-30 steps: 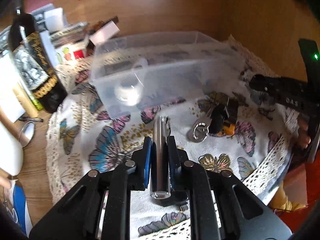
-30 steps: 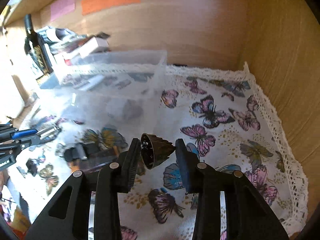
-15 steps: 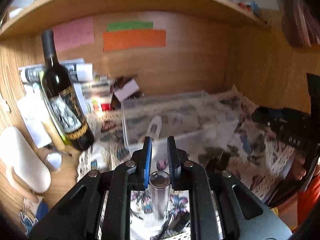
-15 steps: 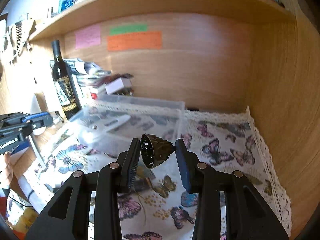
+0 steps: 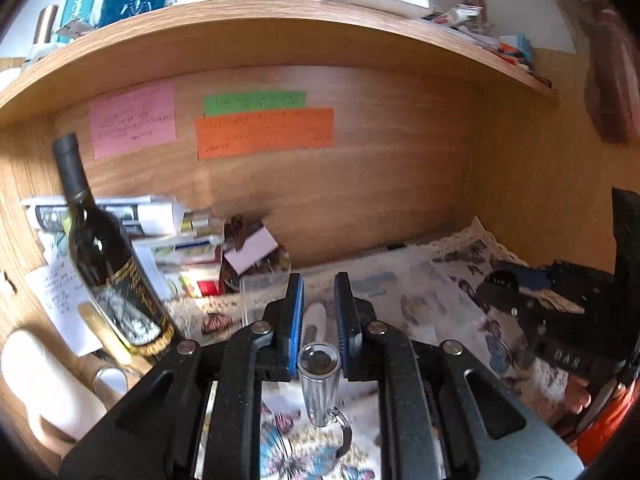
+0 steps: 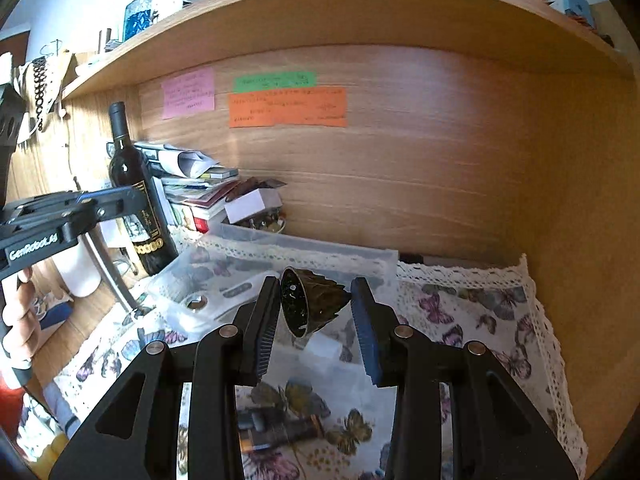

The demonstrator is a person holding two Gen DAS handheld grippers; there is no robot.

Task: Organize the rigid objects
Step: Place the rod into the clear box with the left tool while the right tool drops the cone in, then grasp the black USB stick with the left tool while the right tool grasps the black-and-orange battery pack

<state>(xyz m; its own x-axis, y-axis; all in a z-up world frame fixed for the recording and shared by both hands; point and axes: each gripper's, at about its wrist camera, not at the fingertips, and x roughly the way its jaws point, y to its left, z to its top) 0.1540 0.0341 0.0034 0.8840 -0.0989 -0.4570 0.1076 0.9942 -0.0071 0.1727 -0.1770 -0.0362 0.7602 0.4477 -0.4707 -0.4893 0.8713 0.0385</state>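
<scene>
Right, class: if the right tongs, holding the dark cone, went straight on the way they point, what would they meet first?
Probably the clear bin just beyond the right tongs and cone, then the wooden wall; depth is unclear.

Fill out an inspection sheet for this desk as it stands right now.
Surface: butterfly cloth with lace edge over a wooden desk.
Job's things: clear bin on the cloth; metal tube in the left tool; dark cone in the right tool.
Clutter: wine bottle, paper stack, small dark items on the cloth.
Grippers: both shut on their loads, raised above the cloth.
Cables: nothing seen.
Surroundings: paper notes on the back panel; loaded shelf overhead.
</scene>
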